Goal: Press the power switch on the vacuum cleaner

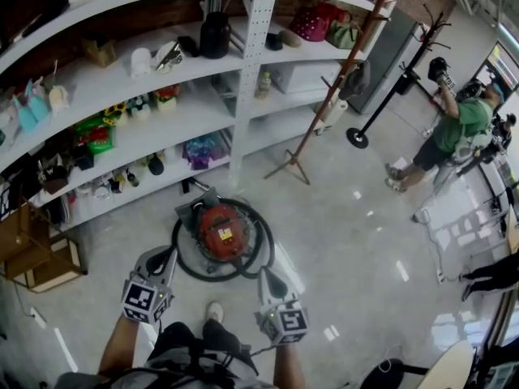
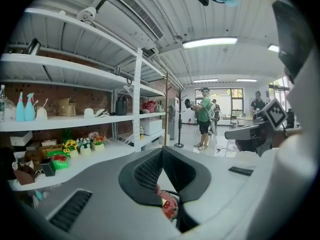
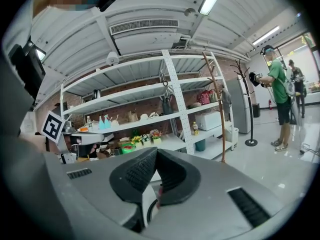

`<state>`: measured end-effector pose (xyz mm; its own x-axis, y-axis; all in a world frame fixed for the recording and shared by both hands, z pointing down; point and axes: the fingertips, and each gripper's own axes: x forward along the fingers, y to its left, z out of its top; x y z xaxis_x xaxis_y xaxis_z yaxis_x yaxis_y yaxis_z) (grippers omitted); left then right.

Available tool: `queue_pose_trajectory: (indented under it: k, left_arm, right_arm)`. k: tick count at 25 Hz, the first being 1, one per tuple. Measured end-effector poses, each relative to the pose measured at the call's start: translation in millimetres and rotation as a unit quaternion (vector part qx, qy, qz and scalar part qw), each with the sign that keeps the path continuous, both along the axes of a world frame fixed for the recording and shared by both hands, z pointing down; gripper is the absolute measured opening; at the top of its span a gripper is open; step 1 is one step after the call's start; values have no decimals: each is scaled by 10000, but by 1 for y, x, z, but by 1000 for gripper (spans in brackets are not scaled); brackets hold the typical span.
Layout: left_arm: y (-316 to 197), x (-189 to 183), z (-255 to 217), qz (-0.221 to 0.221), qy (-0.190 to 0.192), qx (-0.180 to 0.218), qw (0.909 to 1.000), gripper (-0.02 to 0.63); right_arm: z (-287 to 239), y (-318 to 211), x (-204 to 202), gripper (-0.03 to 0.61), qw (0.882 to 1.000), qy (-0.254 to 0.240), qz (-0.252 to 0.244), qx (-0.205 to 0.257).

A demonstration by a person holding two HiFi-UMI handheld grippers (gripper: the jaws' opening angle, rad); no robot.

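A red-topped vacuum cleaner (image 1: pixel 223 232) is being encircled by its black hose (image 1: pixel 212 277) on the glossy floor (image 1: pixel 349 241), just in front of white shelving (image 1: pixel 251 63) that is being occupied by bottles, bags and small potted flowers. The left hand-held gripper (image 1: pixel 165 258) and the right hand-held gripper (image 1: pixel 267 275) are being held at either side of the vacuum cleaner's near edge, jaws pointed forward. A wooden coat stand (image 1: pixel 332 87) is being shown beside the shelving, and a person in a green shirt (image 1: pixel 458 128) is being seen at far right.
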<state>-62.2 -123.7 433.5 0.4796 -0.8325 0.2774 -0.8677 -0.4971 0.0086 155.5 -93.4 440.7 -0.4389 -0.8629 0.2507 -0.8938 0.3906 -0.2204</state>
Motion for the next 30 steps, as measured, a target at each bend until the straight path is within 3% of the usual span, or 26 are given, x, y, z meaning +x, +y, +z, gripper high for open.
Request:
queue_pose_trajectory:
  k: [12, 19, 30]
  left_arm:
    - [-30, 11, 19, 64, -176, -46, 9998, 9]
    - [-47, 15, 49, 228, -421, -197, 9987, 9]
    - [-71, 13, 108, 352, -461, -489, 9971, 9]
  right_arm:
    - [23, -30, 1, 0, 9998, -10, -160, -128]
    - [52, -46, -7, 0, 9989, 37, -166, -431]
    - [109, -66, -29, 0, 9971, -35, -295, -698]
